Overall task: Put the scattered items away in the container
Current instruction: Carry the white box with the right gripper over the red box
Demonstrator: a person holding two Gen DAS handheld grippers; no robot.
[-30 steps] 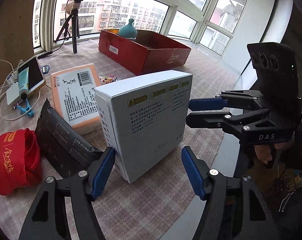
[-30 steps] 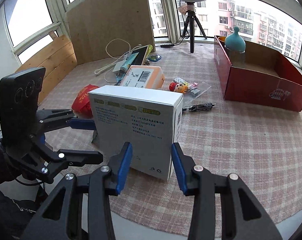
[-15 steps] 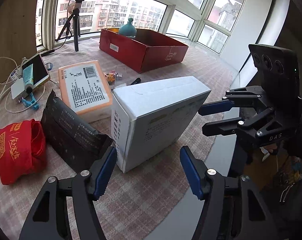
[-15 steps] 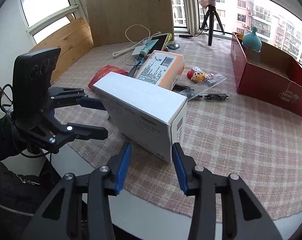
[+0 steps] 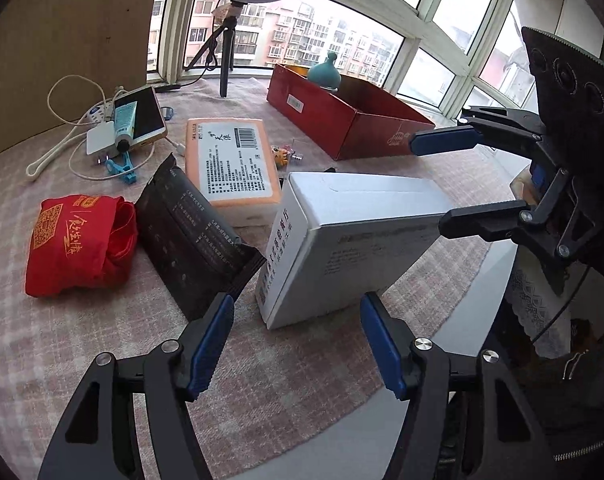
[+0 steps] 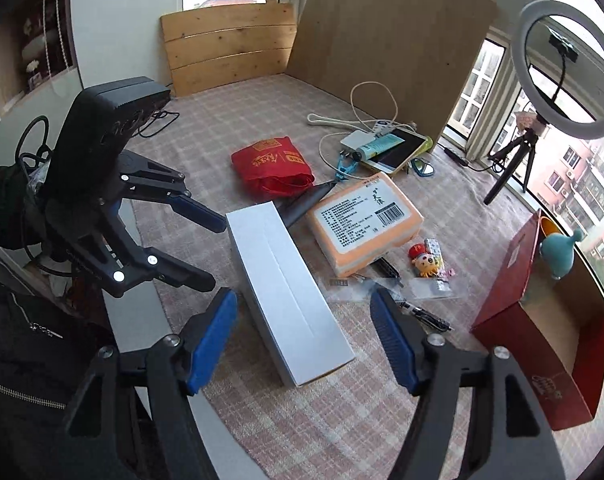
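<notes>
White box (image 6: 287, 300) tilted near table's front edge, lower edge on checked cloth (image 6: 342, 420) — touching neither gripper. Left gripper (image 5: 297, 344) wide, nothing held. Right gripper (image 6: 304, 340) wide, nothing held. Red container (image 6: 542, 360) at table's right edge — teal bottle (image 6: 558, 254) inside.
</notes>
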